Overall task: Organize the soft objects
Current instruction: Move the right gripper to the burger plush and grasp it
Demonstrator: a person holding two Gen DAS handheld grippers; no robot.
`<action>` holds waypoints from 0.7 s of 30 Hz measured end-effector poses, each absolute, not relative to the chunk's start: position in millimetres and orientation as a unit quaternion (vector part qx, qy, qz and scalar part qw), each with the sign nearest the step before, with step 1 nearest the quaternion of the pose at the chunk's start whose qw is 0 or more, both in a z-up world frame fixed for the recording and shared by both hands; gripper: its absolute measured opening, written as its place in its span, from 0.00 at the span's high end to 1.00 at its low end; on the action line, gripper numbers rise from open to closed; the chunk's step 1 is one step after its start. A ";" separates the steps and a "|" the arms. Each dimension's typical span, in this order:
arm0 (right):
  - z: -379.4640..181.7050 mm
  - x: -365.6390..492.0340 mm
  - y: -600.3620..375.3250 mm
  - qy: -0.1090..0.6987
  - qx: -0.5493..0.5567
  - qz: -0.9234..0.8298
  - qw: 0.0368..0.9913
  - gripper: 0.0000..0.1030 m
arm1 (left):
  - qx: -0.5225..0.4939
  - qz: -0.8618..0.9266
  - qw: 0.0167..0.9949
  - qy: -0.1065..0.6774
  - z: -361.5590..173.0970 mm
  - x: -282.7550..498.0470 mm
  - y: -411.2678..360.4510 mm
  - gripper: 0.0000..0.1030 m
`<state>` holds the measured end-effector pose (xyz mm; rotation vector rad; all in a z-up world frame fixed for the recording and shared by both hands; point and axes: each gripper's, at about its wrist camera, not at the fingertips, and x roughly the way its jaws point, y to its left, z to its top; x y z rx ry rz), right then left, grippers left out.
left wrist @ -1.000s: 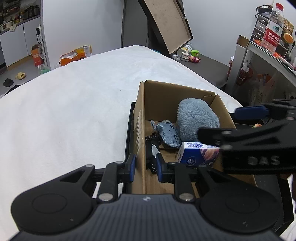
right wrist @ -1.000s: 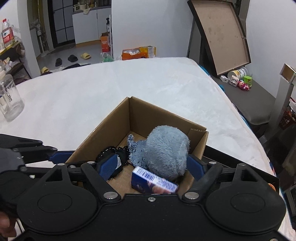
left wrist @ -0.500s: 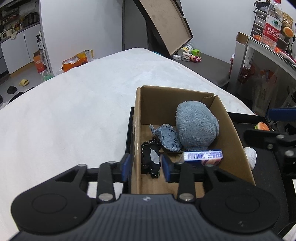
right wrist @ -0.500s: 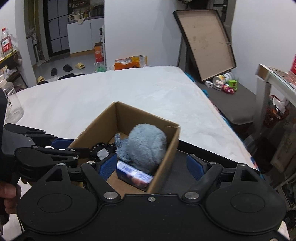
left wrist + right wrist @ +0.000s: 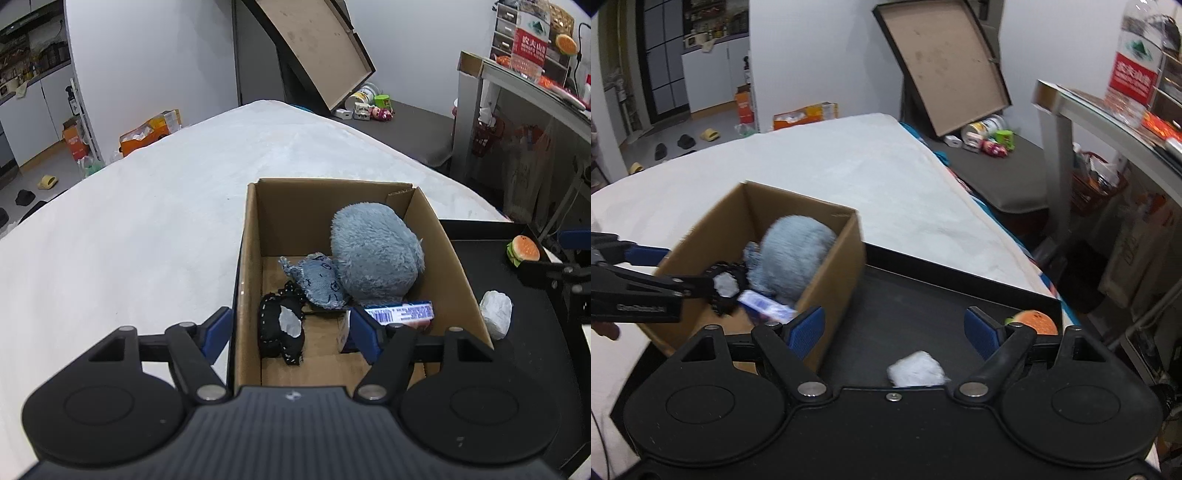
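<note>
One cardboard box (image 5: 255, 236) on a black tray (image 5: 923, 306) holds four things: grey plush (image 5: 373, 247), denim toy (image 5: 319, 280), black pouch (image 5: 280, 328), blue carton (image 5: 402, 312). Two more, a white wad (image 5: 916, 371) and a burger toy (image 5: 1032, 321), lie on the tray. Left gripper (image 5: 291, 330) and right gripper (image 5: 894, 328) both gape wide, empty.

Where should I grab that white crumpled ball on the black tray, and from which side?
Take the white crumpled ball across its middle, coming straight down from above. It is roundish, lies free on the black tray and sits between the open fingers of the right gripper, with the cardboard box off to its left.
</note>
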<state>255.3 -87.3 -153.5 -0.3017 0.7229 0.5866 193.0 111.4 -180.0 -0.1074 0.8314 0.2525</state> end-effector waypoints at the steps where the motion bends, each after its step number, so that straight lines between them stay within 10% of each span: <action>1: -155.7 258.2 -91.0 0.348 -0.144 0.279 0.884 0.20 | -0.050 0.123 0.905 0.404 -180.9 193.7 109.7 0.33; 21: -208.1 333.8 -151.2 0.379 -0.120 0.198 0.896 0.27 | 0.026 0.173 0.887 0.428 -190.8 226.1 83.6 0.24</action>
